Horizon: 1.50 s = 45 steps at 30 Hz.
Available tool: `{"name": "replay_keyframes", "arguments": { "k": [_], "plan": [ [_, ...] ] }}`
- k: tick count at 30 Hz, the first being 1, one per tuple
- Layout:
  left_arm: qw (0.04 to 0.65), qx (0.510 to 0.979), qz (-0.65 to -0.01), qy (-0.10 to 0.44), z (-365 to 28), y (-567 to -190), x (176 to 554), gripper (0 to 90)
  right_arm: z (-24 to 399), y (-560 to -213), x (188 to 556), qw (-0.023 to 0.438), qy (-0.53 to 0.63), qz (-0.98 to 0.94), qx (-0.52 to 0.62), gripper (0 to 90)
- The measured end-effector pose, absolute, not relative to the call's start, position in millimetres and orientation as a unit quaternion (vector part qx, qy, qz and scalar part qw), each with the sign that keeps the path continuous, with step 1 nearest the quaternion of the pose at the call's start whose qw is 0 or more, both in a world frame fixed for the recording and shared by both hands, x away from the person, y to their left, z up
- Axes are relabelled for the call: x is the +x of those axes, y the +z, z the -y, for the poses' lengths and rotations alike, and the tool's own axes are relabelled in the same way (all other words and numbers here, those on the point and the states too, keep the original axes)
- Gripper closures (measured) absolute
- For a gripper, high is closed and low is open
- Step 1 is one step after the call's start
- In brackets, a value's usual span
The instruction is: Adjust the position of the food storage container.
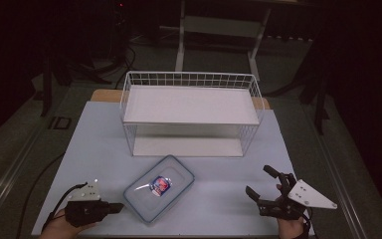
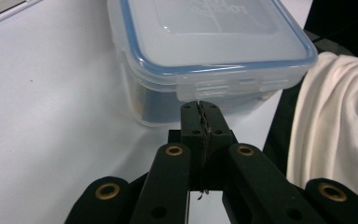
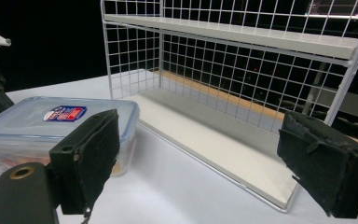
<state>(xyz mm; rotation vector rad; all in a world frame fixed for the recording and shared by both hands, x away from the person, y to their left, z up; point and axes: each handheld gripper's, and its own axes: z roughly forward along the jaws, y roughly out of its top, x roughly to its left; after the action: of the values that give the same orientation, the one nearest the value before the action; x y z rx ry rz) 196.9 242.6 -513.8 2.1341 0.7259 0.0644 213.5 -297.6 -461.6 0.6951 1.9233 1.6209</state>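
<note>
A clear plastic container with a blue-edged lid and a red-and-blue sticker (image 1: 159,194) lies on the white table near the front. My left gripper (image 1: 121,206) comes in level from the left, with its tips at the container's near end. In the left gripper view, the left gripper (image 2: 200,112) is shut, teeth meshed, right under the lid's latch flap (image 2: 223,86), with nothing between the jaws. My right gripper (image 1: 258,180) stands open to the right of the container and apart from it. In the right gripper view, the right gripper (image 3: 196,158) has the container (image 3: 51,126) beyond its left pad.
A white wire rack (image 1: 189,74) with an upper shelf (image 3: 242,35) and a bottom board stands behind the container, its open side towards me. Bare table (image 1: 219,199) lies between the container and my right gripper. A cream sleeve (image 2: 335,121) hangs close beside the container's end.
</note>
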Motion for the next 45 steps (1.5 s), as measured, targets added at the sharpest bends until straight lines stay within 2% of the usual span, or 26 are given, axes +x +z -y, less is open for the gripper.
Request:
{"name": "replay_keyframes", "arguments": {
  "k": [17, 27, 34, 45],
  "plan": [
    [0.421, 0.848, -0.322, 0.035, -236.1, -521.2, 225.9, 89.1, 298.3, -461.8, 214.0, 0.264, 0.599, -0.711, 0.258, 12.8],
    [0.422, 0.861, -0.286, -0.001, -211.6, -513.2, 196.1, 89.0, 298.0, -462.5, 214.6, 0.262, 0.598, -0.712, 0.259, 12.9],
    [0.404, 0.874, -0.27, -0.015, -190.7, -516.7, 191.0, 89.0, 298.3, -462.4, 214.7, 0.262, 0.598, -0.711, 0.259, 12.9],
    [0.412, 0.853, -0.321, 0.007, -203.6, -519.4, 207.6, 89.0, 298.0, -462.7, 215.1, 0.261, 0.598, -0.712, 0.258, 13.0]
  ]
}}
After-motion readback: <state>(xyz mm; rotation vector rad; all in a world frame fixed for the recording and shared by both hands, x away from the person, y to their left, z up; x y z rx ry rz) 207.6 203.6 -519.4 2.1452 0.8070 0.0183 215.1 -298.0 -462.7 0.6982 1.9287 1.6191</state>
